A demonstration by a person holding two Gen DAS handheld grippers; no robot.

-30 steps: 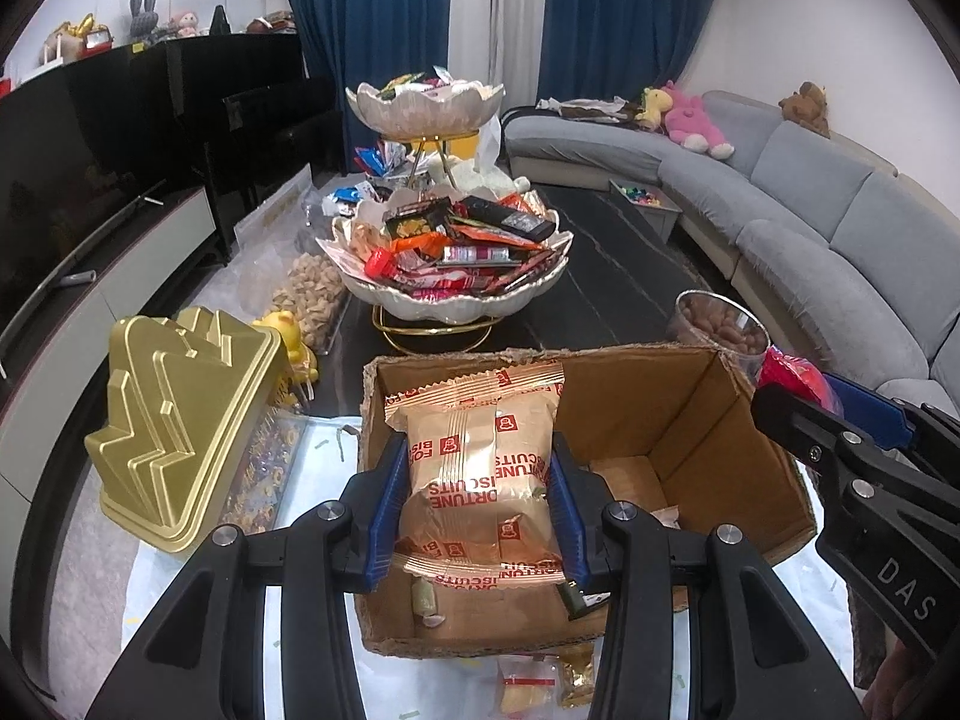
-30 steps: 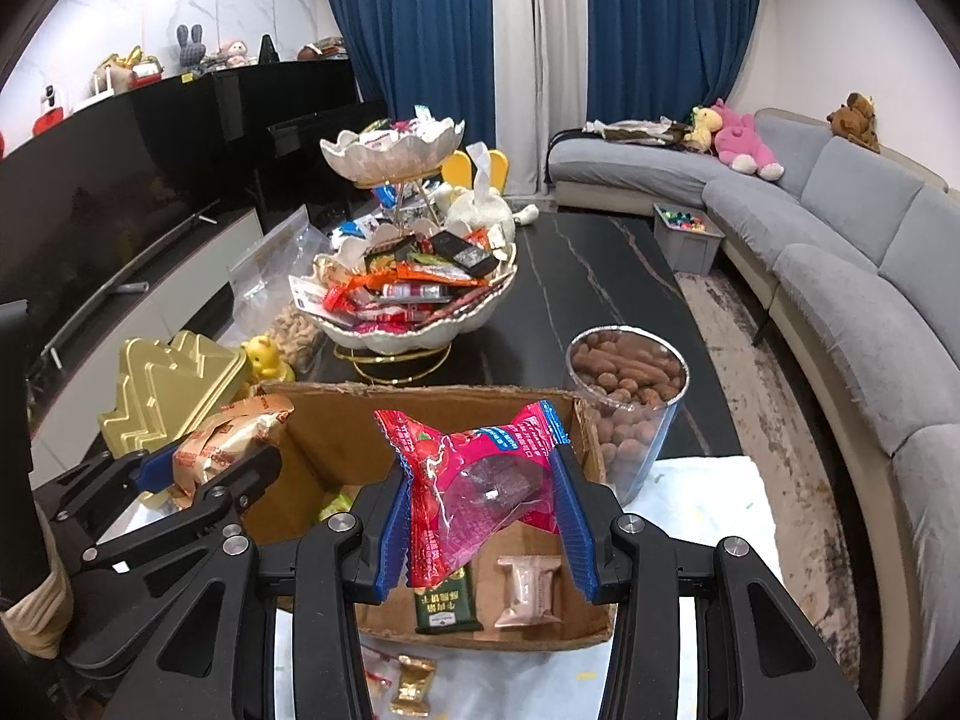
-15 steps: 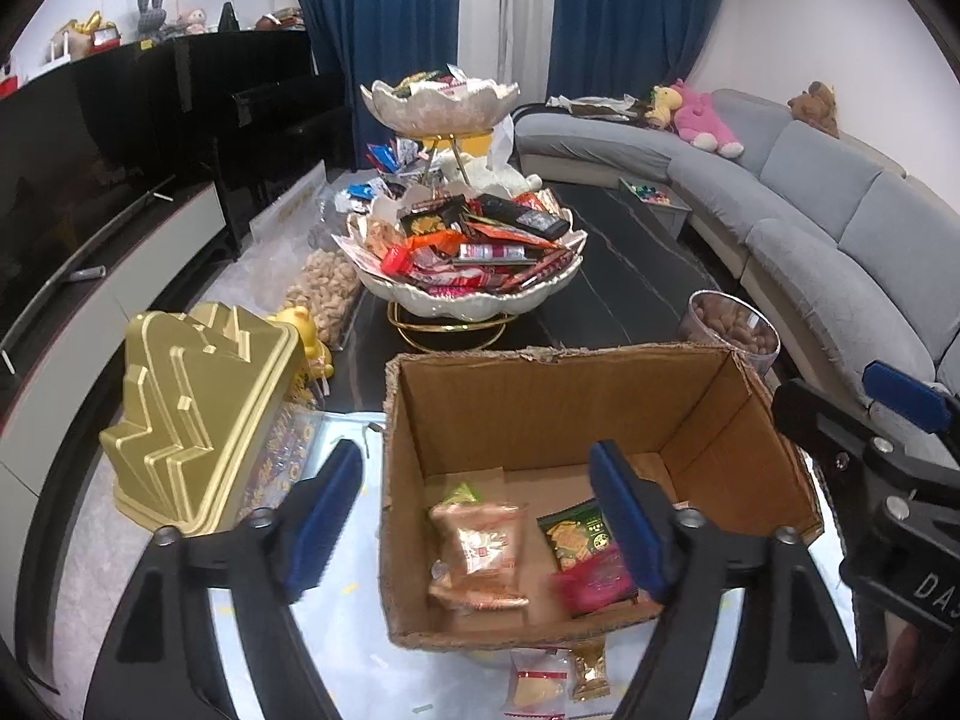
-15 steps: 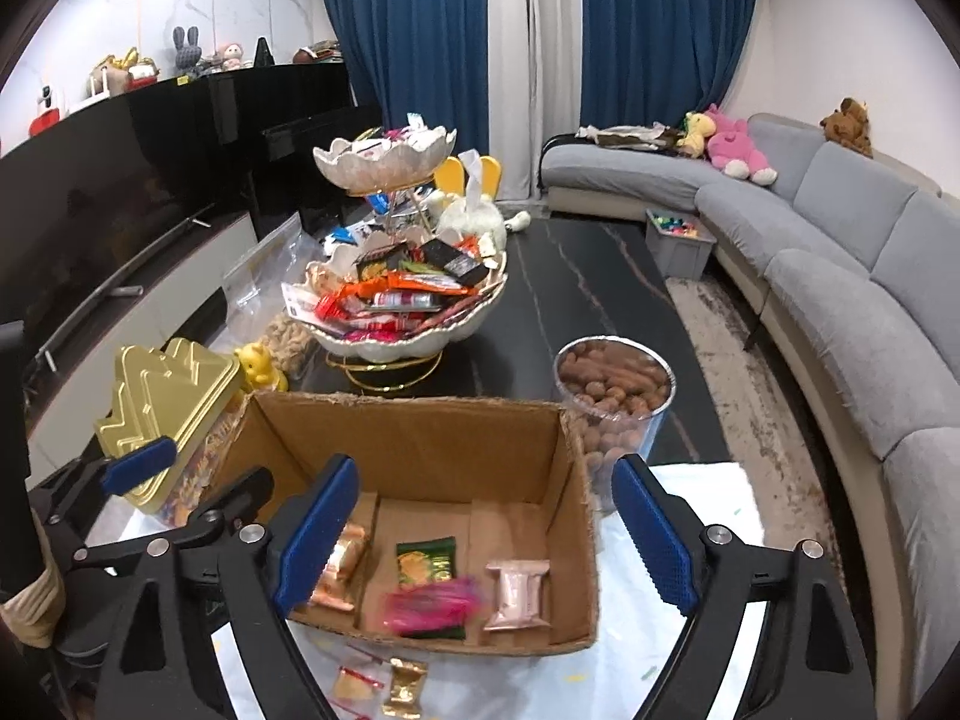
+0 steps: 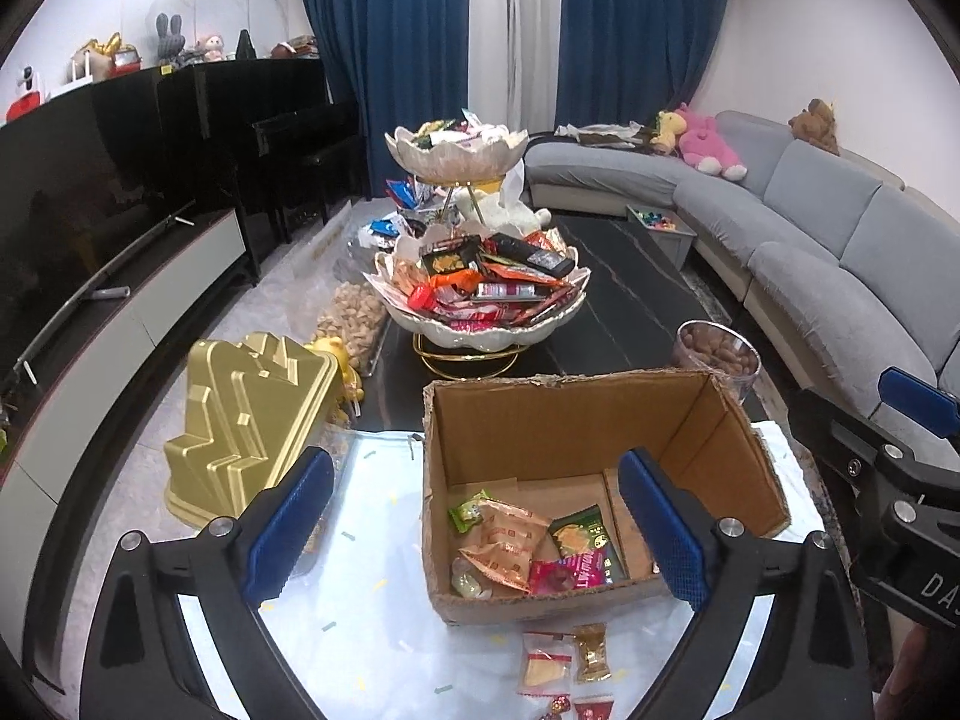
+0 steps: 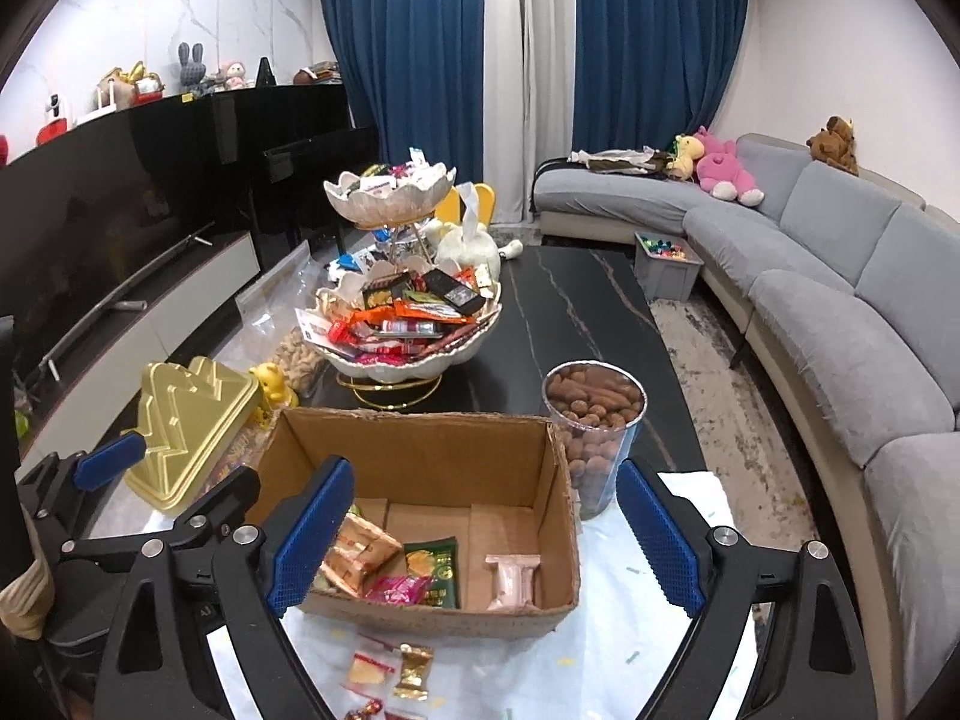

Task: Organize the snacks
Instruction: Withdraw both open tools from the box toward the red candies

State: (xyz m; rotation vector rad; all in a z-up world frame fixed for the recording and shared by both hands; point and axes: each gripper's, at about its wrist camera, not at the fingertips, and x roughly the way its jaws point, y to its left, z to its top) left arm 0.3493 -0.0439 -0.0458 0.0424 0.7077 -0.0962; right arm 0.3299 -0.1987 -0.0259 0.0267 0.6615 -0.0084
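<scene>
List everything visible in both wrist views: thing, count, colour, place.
cardboard box: one, brown, open, near table edge on white sheet
snack packets in box: several; orange, green, pink; on box floor
loose packets: a few, clear and gold, on white sheet in front of box
tiered snack stand: one, white with gold frame, behind box, piled with snacks
nut jar: one, clear, brown contents, right of box
gold tin: one, left of box
sofa: one, grey, right side
left gripper: blue pads, jaws opening, nothing between them
right gripper: blue pads, jaws opening, nothing between them
</scene>
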